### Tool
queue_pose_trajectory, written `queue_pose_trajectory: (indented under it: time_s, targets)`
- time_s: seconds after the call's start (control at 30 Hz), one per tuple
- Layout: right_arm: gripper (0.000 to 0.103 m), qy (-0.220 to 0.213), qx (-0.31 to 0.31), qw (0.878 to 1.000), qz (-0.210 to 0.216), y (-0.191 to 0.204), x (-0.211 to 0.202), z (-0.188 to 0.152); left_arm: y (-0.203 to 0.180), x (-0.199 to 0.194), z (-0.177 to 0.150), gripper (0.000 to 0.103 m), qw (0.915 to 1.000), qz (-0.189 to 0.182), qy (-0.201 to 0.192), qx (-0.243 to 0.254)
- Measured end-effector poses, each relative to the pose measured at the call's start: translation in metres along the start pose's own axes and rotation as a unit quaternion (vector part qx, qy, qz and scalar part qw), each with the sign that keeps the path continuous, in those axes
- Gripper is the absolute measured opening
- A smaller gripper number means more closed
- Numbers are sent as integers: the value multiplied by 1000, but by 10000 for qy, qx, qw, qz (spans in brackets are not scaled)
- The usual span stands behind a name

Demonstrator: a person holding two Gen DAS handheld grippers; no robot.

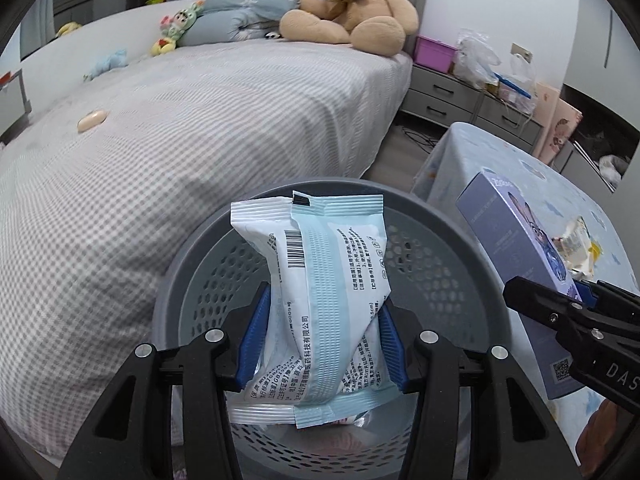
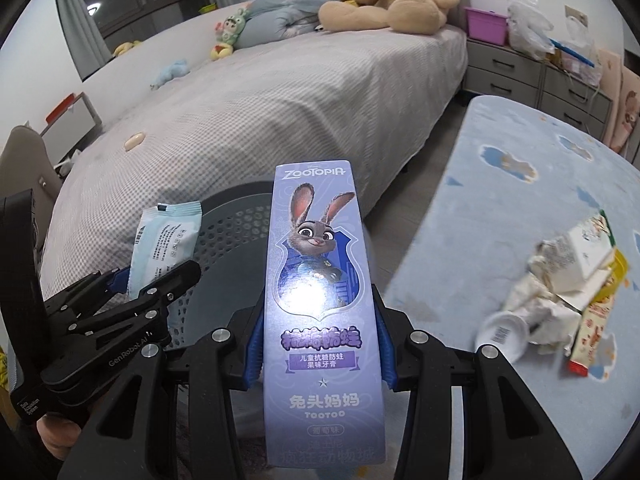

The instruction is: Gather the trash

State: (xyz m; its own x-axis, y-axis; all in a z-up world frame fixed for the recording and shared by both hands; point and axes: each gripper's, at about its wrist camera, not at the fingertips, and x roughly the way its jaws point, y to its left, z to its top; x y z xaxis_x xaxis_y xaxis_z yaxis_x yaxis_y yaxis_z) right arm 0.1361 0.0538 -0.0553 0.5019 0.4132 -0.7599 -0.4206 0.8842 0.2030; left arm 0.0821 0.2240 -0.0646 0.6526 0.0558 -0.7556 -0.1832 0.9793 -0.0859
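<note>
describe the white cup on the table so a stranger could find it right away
Start at the blue table right of the bed. A trash pile lies near its right edge. The cup lies tipped at the pile's near left end: round, white, with a barcode.

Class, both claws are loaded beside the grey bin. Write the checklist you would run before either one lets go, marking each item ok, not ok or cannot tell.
1. Left claw shut on the wipes packet: ok.
2. Packet above the bin opening: ok.
3. Right claw shut on the toothpaste box: ok.
4. Box fully over the bin: cannot tell; it looks nearer the rim.
5. Claws apart, not touching: ok.
6. Trash pile on the table cleared: not ok.
</note>
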Motion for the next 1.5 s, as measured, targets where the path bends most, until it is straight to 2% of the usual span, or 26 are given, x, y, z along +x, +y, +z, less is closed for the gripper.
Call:
queue_pose_trajectory:
  time_s: [0.27, 0.33, 0.37, 0.4, 0.43, 0.47, 0.5, 1.13, 1.5]
  targets:
    - [44, 176, -205, 9996, 29, 19, 18, 6, 15, 2, 2, 49, 9998, -17, 22, -198]
    - [45, 169, -244, 9996, 20, 22, 19, 7, 18, 2, 1, 52, 9997, 6, 20, -241]
    - [45, 152, -257, 9996, 6, 23, 18, 7, 19, 1, 2, 59, 9996, 36, 17, -273]
    - [52, 138, -271, 9995, -9, 24, 18, 7, 21, 0, 1, 67, 9995, 77, 11, -299]
    - [56, 106, -275, 9996, -26, 24, 16, 7, 21, 0, 1, 69, 9994, 126, -5, -329]
    - [62, 62, -268, 9996, -44, 24, 14, 8, 22, -1, 1, 69, 9993, 156, -11, -351]
    - [63, 33, -254, 9997, -49, 24, 12, 8, 24, -1, 0, 69, 9992, 167, -9, -369]
    - [64, 47, -126, 9999, -85, 19, 10, 1, 28, -4, -4, 71, 9991, 220, -29, -362]
    - [66, -1, 34, 9998, -203, 7, -6, -7, 23, -2, -2, 71, 9993, 239, -33, -295]
